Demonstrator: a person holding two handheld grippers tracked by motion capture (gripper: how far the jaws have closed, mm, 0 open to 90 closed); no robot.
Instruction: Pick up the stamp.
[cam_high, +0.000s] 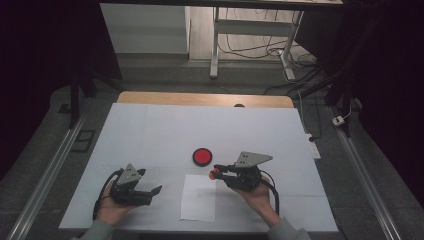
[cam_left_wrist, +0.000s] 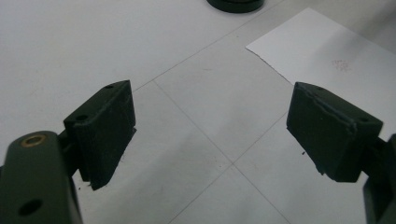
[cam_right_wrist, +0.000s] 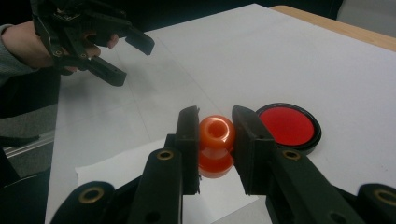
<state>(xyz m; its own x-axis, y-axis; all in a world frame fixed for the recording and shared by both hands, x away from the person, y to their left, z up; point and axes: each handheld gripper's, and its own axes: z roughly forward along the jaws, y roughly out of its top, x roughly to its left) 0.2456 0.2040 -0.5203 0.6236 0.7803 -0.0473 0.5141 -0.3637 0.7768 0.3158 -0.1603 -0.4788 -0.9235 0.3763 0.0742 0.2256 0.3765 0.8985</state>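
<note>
— Over on the right, what have I got in the right gripper (cam_right_wrist: 215, 140)?

— An orange spool-shaped piece (cam_right_wrist: 215, 144), glossy, with a hole in its top. My two black jaws are clamped on its sides and it stands upright between them. From the high view I see it at the tip of that gripper (cam_high: 214, 174), lifted just above the far right corner of the white paper sheet (cam_high: 198, 198).

— And the red thing beside it?

— That is a round red disc in a black ring (cam_high: 202, 156), lying flat on the white table (cam_high: 150, 130), just beyond the held piece and a little to the left from above. They are near each other but apart.

— Left side?

— My left gripper (cam_high: 150, 192) sits in the near left of the table, in the person's left hand (cam_high: 112, 207). Its jaws stand wide apart with nothing between them; through the left gripper view I look at bare table between the pads (cam_left_wrist: 105, 133), with the paper's corner farther off.

— Are the two grippers close?

— No, well apart, with the sheet between them.
</note>
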